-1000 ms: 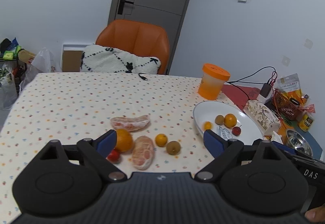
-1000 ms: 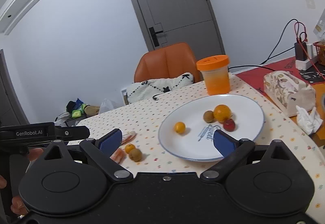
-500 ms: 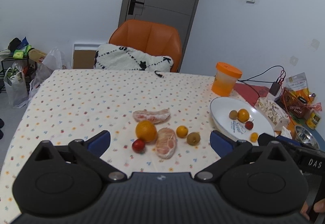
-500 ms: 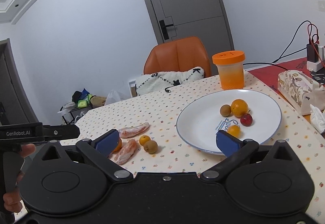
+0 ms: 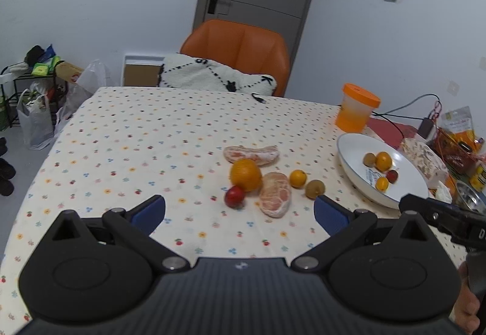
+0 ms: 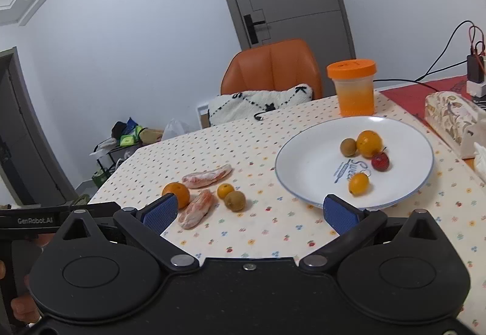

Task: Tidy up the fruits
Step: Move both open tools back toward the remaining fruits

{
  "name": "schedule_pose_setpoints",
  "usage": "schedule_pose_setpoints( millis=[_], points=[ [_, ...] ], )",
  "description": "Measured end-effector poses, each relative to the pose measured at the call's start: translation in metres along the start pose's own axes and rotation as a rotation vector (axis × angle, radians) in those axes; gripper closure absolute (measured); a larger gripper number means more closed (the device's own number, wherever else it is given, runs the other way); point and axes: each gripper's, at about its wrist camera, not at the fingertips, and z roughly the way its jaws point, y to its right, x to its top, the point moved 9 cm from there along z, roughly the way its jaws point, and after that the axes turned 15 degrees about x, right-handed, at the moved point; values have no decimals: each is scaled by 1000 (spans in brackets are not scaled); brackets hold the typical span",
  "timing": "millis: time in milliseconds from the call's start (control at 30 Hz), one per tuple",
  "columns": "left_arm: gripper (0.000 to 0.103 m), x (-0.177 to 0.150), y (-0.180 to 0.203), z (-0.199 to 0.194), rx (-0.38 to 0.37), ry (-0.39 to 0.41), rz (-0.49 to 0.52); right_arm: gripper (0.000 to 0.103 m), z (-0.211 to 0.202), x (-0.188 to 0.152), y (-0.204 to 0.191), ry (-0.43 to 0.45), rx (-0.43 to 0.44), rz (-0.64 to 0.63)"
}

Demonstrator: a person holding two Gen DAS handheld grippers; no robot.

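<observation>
On the dotted tablecloth lie a big orange (image 5: 246, 174), a small red fruit (image 5: 234, 196), two peeled pomelo pieces (image 5: 275, 194) (image 5: 251, 154), a small orange (image 5: 297, 178) and a brown kiwi (image 5: 315, 188). The white plate (image 6: 303, 165) holds an orange (image 6: 369, 143), a kiwi (image 6: 348, 147), a red fruit (image 6: 380, 161) and a small yellow-orange fruit (image 6: 358, 183). My left gripper (image 5: 240, 213) is open just short of the loose fruit, nothing between its fingers. My right gripper (image 6: 250, 212) is open too, empty, in front of the plate's near rim.
An orange-lidded jar (image 6: 354, 86) stands behind the plate. A patterned tissue box (image 6: 452, 119), cables and a red mat lie to the right. An orange chair (image 5: 243, 49) with a white cushion stands at the table's far edge. Bags and a rack sit at far left.
Both grippers have drawn back from the fruit, so the whole cluster and plate now show ahead of the fingers. Both sets of jaws have spread a little wider.
</observation>
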Motion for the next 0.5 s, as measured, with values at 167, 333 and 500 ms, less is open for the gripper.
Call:
schedule_pose_setpoints(
  millis=[167,333,500],
  points=[
    [1,1,-10,8,19,-9,-27,0,7,-3,-6,-23,1,-20],
    [2,2,-11,13,20,-1,-26,2,14,-4,-11,-35,21,-22],
    [9,3,-7,18,1,8,-16,10,25,-5,-17,-54,39,-29]
  ],
)
